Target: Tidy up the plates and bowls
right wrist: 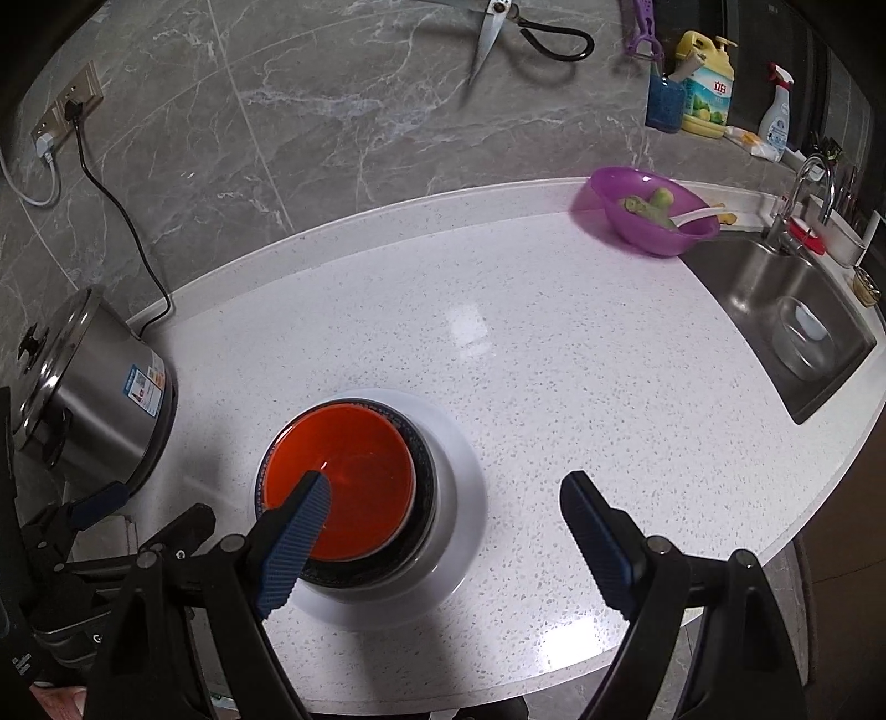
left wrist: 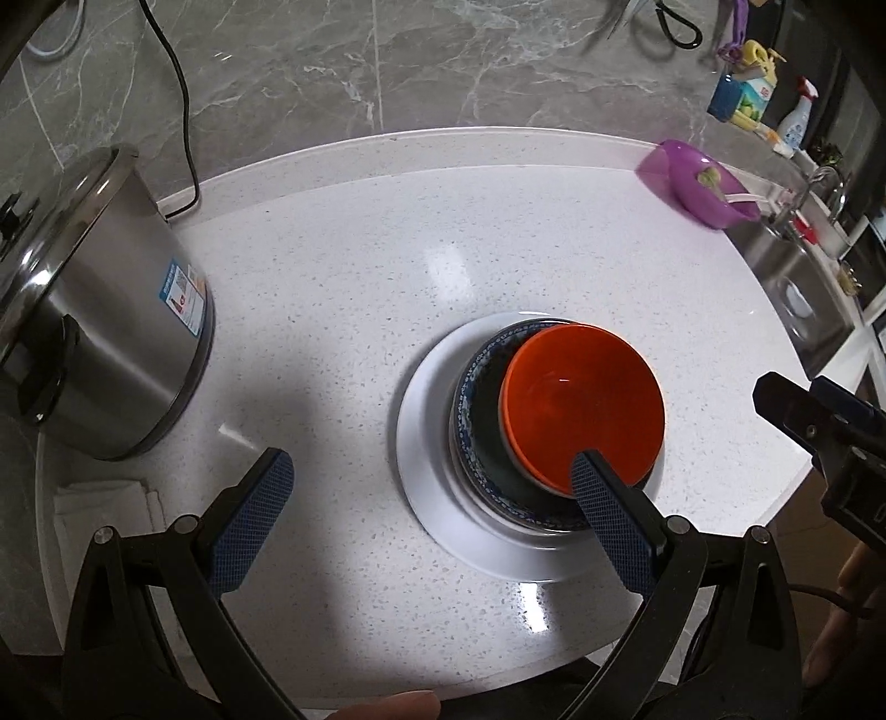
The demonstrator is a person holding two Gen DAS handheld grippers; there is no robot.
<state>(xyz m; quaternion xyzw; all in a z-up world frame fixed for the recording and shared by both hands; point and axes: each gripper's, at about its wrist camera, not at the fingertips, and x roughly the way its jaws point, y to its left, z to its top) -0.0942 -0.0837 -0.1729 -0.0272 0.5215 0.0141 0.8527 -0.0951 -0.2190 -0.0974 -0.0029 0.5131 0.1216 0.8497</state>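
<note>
Left gripper (left wrist: 426,487): spread wide, holding nothing, poised above the counter (left wrist: 343,288) near its front edge; right finger (left wrist: 609,520) overlapping the near rim of the stack, contact not determinable. Right gripper (right wrist: 443,526): likewise spread and empty, with its left finger (right wrist: 296,543) in front of the orange bowl (right wrist: 340,487), contact not determinable, and its other finger over bare counter to the right of the stack. Stack: orange bowl (left wrist: 581,401) nested in a blue-patterned bowl (left wrist: 476,415), sitting off-centre toward that bowl's right side in the left view; both resting on a white plate (left wrist: 426,471); whole stack placed near the front middle of the counter. To the left, well apart from the stack: steel pot (left wrist: 105,310) with lid, labelled on its side, cord running up to the wall. At the back right corner of the counter: purple bowl (right wrist: 648,213) containing green pieces and a white spoon. Beyond it on the right: sink (right wrist: 786,327) with tap. Behind, along the marble wall: soap bottle (right wrist: 706,83), spray bottle (right wrist: 775,113), hanging scissors (right wrist: 498,27).
</note>
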